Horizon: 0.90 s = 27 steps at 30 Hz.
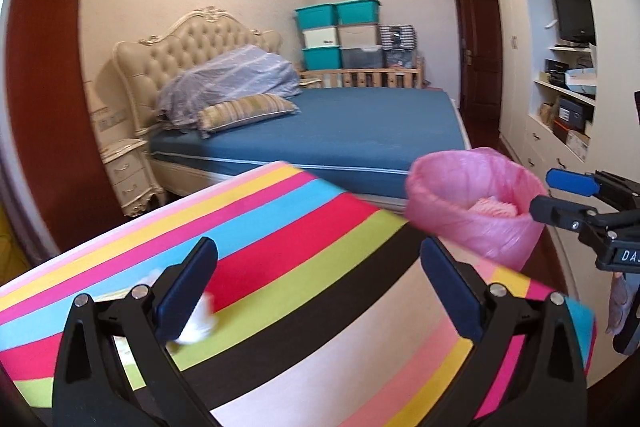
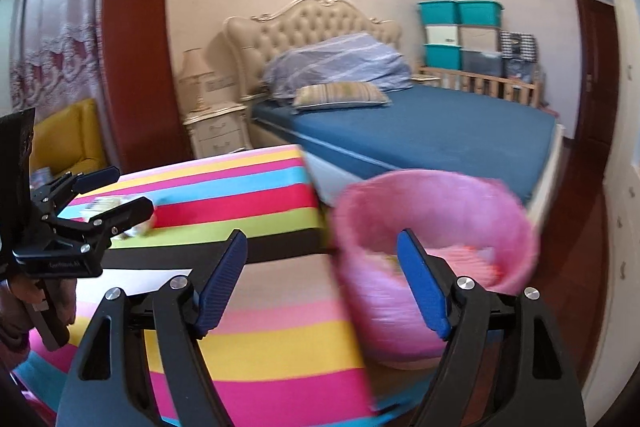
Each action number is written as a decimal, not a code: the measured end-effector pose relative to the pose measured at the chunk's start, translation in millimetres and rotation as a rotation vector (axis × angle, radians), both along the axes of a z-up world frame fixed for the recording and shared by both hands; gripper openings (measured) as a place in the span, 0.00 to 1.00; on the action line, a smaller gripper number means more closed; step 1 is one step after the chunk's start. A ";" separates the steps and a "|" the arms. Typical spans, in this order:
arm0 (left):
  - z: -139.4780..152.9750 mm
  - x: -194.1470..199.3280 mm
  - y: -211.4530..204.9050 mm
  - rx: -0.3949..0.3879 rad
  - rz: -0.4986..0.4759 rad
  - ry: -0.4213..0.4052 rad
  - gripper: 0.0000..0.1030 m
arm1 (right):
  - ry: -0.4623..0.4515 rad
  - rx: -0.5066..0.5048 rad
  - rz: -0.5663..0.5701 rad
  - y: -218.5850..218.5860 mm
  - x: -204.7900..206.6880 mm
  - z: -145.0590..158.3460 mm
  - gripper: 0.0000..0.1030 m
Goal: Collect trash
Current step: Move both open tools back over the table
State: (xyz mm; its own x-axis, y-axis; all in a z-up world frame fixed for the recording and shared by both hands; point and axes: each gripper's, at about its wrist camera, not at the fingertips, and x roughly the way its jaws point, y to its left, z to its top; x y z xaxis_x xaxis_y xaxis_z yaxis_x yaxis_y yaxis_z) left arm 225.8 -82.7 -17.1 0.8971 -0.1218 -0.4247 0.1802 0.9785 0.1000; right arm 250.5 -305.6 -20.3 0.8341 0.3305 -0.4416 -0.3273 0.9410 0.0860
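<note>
From the left wrist view, the left gripper (image 1: 320, 291) hangs low over the striped worktop (image 1: 304, 239) with its jaws spread wide and nothing between them. A crumpled white scrap of trash (image 1: 198, 323) lies on the cloth just beside the left finger, partly hidden behind it. The wide opening suits a piece this loose, and the gripper seems placed to take it next. Off the worktop's right edge stands a bin lined with a pink bag (image 1: 476, 203), its mouth rolled open and facing up so trash can be dropped straight in. Something pale pink already lies inside. The right gripper (image 1: 560, 195) shows at the right border beside the bin.

From the right wrist view, the right gripper (image 2: 324, 283) is also wide open and empty, pointing between the worktop (image 2: 248, 331) and the bin (image 2: 436, 227), which looks close in front of its right finger. Inside the bin pink and reddish contents are blurred; what they are cannot be told. At the left, the left gripper (image 2: 108, 195) hovers above the white trash (image 2: 140, 227) and some flat paper-like bits on the cloth.
</note>
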 end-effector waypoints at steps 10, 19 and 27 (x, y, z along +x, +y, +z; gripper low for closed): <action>-11.8 -40.5 111.7 0.031 0.219 0.012 0.96 | 0.063 -0.038 0.173 127.1 1.2 -11.8 0.72; -19.3 -49.0 186.8 0.023 0.392 0.006 0.96 | 0.127 -0.143 0.302 221.9 26.6 -32.5 0.72; -19.6 -49.4 221.6 -0.071 0.449 0.030 0.96 | 0.169 -0.250 0.354 290.8 57.7 -43.7 0.71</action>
